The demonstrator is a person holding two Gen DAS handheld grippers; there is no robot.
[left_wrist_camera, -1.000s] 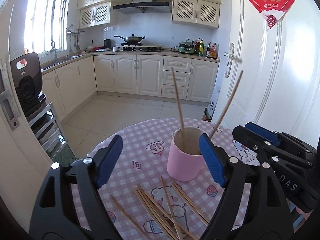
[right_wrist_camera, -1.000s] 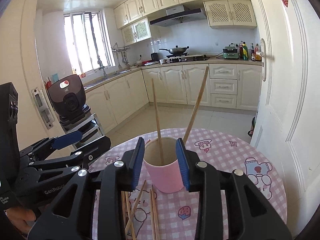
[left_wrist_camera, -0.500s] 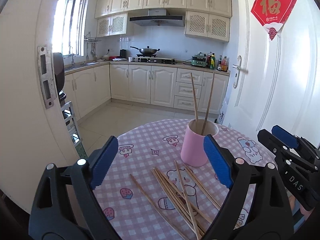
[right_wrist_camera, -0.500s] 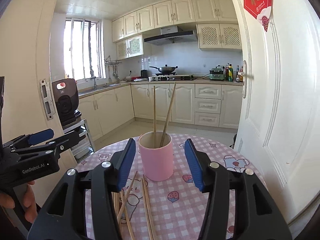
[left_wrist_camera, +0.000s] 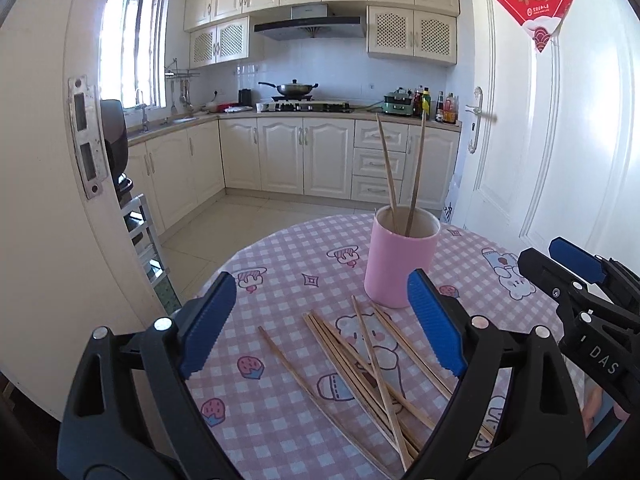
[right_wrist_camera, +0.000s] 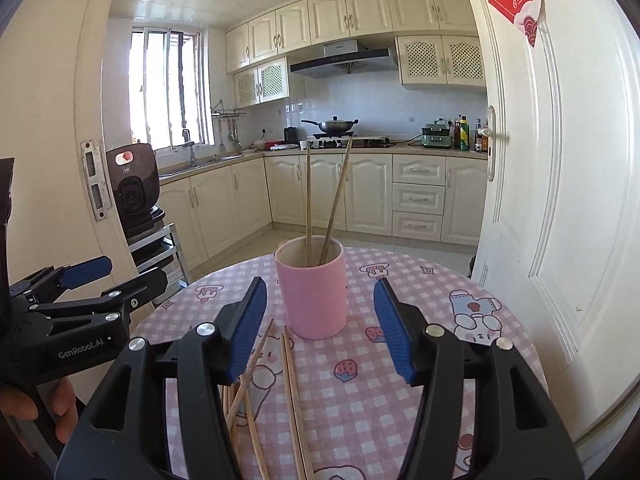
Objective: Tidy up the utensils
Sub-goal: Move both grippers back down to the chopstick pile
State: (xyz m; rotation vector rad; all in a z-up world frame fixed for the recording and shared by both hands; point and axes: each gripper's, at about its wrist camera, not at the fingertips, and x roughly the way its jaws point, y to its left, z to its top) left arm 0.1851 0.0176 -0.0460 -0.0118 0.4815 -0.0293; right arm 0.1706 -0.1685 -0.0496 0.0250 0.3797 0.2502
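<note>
A pink cup (left_wrist_camera: 401, 257) stands upright on the round surface (left_wrist_camera: 288, 280) with its pink checked cloth, toward one o'clock in the left wrist view and near twelve o'clock in the right wrist view (right_wrist_camera: 311, 292). Two chopsticks (left_wrist_camera: 416, 168) stand inside it, leaning apart at the tops.

The left claw (left_wrist_camera: 322, 320) hangs above the cloth with its blue pads spread wide, holding nothing. Below and between its fingers lies a loose pile of chopsticks (left_wrist_camera: 360, 356), several side by side and one crossing over them (a single stick lies a little apart at their nine o'clock side). The far ends of the pile reach close to the cup's base.

The right claw (right_wrist_camera: 320, 326) is also spread and empty, its pads on either side of the cup but clear of it. More of the loose chopsticks show at its six to seven o'clock, flat on the cloth.
</note>
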